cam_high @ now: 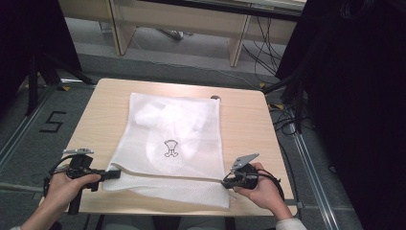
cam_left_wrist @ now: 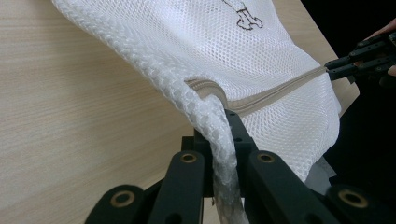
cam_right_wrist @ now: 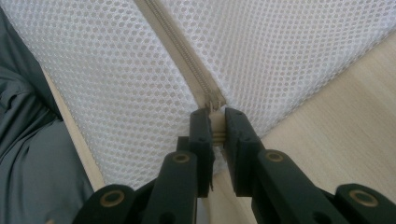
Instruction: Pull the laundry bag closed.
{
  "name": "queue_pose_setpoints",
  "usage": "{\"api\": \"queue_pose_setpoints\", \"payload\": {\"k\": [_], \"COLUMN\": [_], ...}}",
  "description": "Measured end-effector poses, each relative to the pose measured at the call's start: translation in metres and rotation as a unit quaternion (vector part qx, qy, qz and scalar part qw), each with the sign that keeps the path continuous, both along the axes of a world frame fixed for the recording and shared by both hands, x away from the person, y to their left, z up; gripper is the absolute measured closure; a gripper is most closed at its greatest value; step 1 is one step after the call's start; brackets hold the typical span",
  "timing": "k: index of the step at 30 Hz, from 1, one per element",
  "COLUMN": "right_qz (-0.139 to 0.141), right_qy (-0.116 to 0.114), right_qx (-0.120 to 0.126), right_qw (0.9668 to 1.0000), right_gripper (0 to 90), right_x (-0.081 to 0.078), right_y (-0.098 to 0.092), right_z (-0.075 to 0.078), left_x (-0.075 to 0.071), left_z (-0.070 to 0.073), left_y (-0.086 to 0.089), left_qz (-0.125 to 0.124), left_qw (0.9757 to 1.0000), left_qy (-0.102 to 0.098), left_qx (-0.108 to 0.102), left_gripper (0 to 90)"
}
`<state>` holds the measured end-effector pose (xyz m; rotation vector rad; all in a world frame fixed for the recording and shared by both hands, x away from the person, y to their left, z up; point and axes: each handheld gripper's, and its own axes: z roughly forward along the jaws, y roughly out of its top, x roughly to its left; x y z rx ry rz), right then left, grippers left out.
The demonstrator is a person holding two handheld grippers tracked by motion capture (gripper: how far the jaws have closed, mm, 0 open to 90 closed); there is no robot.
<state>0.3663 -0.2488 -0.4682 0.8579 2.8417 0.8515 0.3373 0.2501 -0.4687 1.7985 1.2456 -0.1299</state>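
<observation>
Mesh bag [cam_high: 177,139] flat on the table [cam_high: 244,120], long axis running away from the person.
Left gripper [cam_high: 112,173] clamps its near-left corner; right gripper [cam_high: 226,181] pinches the zipper [cam_right_wrist: 187,60] end.

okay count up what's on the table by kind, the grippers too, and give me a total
White mesh laundry bag: 1
Hand-held gripper: 2, the left hand-held gripper and the right hand-held gripper, each at a near corner of the bag
Small dark thing at the far edge of the table, too small to identify: 1
Total: 4
</observation>
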Motion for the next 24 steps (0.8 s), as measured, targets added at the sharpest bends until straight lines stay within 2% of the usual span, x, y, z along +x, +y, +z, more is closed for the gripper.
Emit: {"api": "queue_pose_setpoints", "payload": {"k": [2, 3, 5, 7, 8, 10, 14, 16, 17, 19, 21, 24], "right_qz": [-0.001, -0.013, -0.012, -0.014, -0.019, -0.013, -0.007, -0.006, -0.007, -0.005, -0.005, -0.006], "right_qy": [0.001, 0.002, 0.003, 0.001, 0.010, 0.006, 0.003, 0.001, 0.004, 0.003, 0.004, 0.003], "right_qx": [-0.002, -0.013, -0.003, -0.007, -0.005, -0.003, -0.004, -0.003, -0.004, -0.006, -0.007, -0.006], "right_qw": [1.0000, 0.9998, 0.9999, 0.9999, 0.9998, 0.9999, 1.0000, 1.0000, 1.0000, 1.0000, 1.0000, 1.0000], "right_gripper": [82.8, 82.8, 82.8, 82.8, 82.8, 82.8, 82.8, 82.7, 82.7, 82.6, 82.5, 81.0], "right_x": [0.0006, -0.0006, 0.0000, -0.0006, -0.0014, 0.0003, 0.0010, 0.0010, 0.0006, 0.0005, 0.0004, 0.0000], "right_y": [-0.0011, -0.0013, -0.0034, -0.0034, -0.0031, -0.0045, -0.0038, -0.0033, -0.0029, -0.0025, -0.0021, -0.0012], "right_z": [0.0000, 0.0004, 0.0000, 0.0003, 0.0004, 0.0000, -0.0015, -0.0017, -0.0016, -0.0015, -0.0018, -0.0027], "left_x": [0.0000, 0.0000, 0.0002, 0.0002, 0.0003, -0.0002, 0.0005, -0.0001, -0.0003, 0.0000, -0.0006, -0.0002], "left_z": [-0.0001, -0.0003, -0.0007, 0.0000, 0.0002, -0.0005, -0.0007, -0.0014, -0.0020, -0.0025, -0.0032, -0.0039], "left_y": [0.0004, 0.0007, 0.0004, -0.0013, -0.0007, -0.0010, -0.0005, -0.0036, -0.0033, -0.0040, -0.0056, -0.0060], "left_qz": [0.000, 0.000, -0.003, -0.003, -0.003, 0.004, -0.003, 0.011, 0.009, 0.006, 0.014, 0.006], "left_qw": [1.0000, 1.0000, 1.0000, 1.0000, 1.0000, 0.9999, 1.0000, 0.9999, 0.9999, 0.9999, 0.9998, 0.9998], "left_qy": [-0.001, 0.000, -0.001, -0.003, -0.002, -0.005, -0.001, -0.001, -0.004, 0.001, -0.004, -0.002], "left_qx": [0.003, 0.000, 0.006, 0.007, 0.007, 0.008, 0.006, 0.002, 0.011, 0.009, 0.013, 0.021], "left_gripper": [86.2, 86.1, 86.1, 86.1, 86.2, 86.1, 86.1, 86.0, 86.0, 85.8, 85.6, 85.1]}}
